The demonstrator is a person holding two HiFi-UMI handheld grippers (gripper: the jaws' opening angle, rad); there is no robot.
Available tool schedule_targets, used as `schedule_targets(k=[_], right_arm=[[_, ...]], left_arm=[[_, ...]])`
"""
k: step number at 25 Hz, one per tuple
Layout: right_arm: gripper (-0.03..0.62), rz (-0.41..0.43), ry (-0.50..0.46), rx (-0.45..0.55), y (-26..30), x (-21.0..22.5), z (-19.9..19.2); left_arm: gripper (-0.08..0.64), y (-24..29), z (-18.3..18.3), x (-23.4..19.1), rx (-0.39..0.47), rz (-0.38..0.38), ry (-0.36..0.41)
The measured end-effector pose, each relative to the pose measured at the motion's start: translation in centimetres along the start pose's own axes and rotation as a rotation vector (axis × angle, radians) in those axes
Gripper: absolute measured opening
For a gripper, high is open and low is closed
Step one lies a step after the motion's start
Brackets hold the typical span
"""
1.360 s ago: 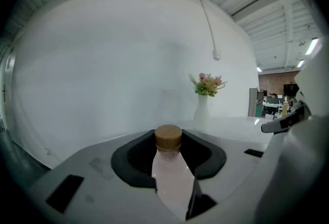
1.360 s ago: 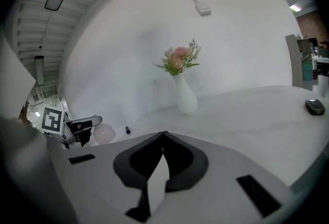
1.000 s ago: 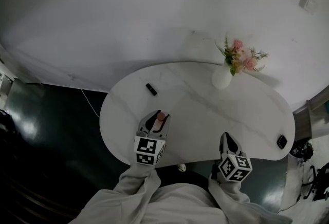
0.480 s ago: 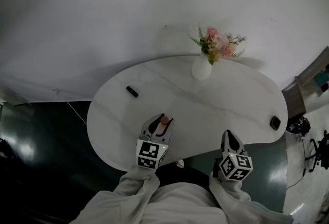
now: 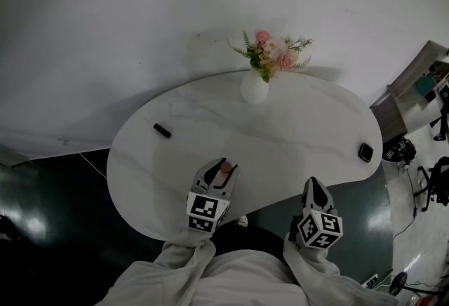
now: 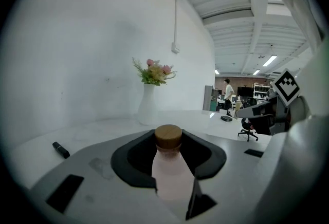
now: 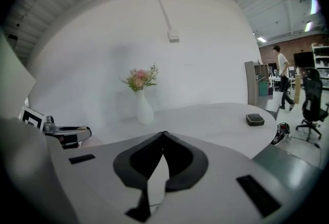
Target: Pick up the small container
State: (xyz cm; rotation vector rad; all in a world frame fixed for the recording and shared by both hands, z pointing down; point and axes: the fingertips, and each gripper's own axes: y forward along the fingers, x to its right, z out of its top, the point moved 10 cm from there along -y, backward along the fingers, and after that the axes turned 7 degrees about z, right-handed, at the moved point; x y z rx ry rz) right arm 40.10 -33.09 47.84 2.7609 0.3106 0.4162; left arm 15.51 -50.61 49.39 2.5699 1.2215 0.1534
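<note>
The small container is a pale pink bottle (image 6: 169,176) with a brown wooden cap. My left gripper (image 6: 169,138) is shut on its body, and the cap stands up between the black pads. In the head view this gripper (image 5: 220,173) holds the bottle (image 5: 224,168) over the near part of the white table (image 5: 302,129). My right gripper (image 5: 313,187) hangs just off the table's front edge. Its jaws (image 7: 163,134) meet at the tips, with nothing between them.
A white vase of pink flowers (image 5: 255,85) stands at the table's far side. A small black stick-shaped object (image 5: 162,130) lies far left and a black square item (image 5: 365,151) at the right end. Dark floor surrounds the table. A person walks in the background.
The head view has swung, so the table and vase sit further left in the picture. Both grippers keep their places, and the bottle stays in the left one.
</note>
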Motion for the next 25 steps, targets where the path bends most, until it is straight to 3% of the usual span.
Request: schedule_targets(k=[25], right_arm=[[0.049, 0.028, 0.03, 0.013, -1.6, -2.0, -1.2]], left_arm=[[0.138, -2.4, -0.8, 0.0, 0.002, 0.011, 0.011]])
